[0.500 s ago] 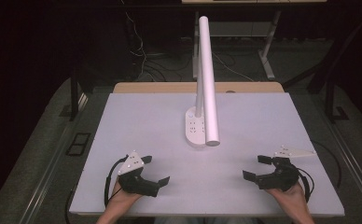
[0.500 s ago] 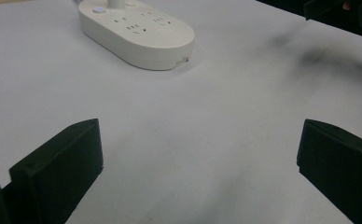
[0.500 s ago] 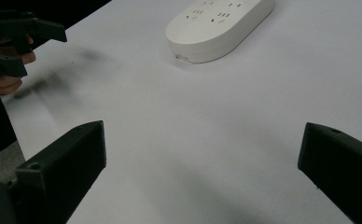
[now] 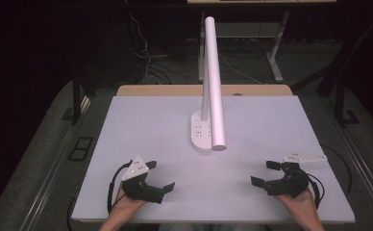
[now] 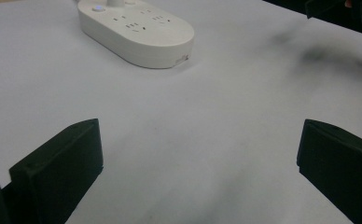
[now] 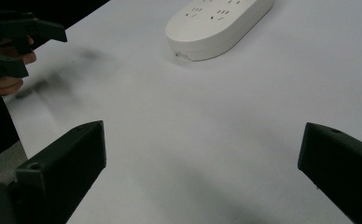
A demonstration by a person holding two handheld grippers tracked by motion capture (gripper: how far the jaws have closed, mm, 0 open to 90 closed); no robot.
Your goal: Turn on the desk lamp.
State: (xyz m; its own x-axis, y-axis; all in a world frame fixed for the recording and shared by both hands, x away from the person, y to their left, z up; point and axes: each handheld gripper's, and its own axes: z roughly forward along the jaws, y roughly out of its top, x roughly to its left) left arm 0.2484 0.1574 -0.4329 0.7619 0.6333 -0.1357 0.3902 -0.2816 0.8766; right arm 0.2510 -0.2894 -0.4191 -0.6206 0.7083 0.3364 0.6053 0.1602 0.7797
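High view: desk lamp [image 4: 211,86] mid-table [image 4: 141,125] (near edge bare).

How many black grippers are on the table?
2. The left black gripper is near the white table's front-left edge; the right black gripper is near its front-right edge. Both are open and hold nothing.

Hardly anything differs between the two high-view pictures. The right gripper [image 4: 260,172], at the lower right of the frame, may sit a touch farther right, judging by its grey plate [image 4: 304,157], but the shift is too slight to be sure. The left gripper [image 4: 163,174], at the lower left, shows no shift that can be told.
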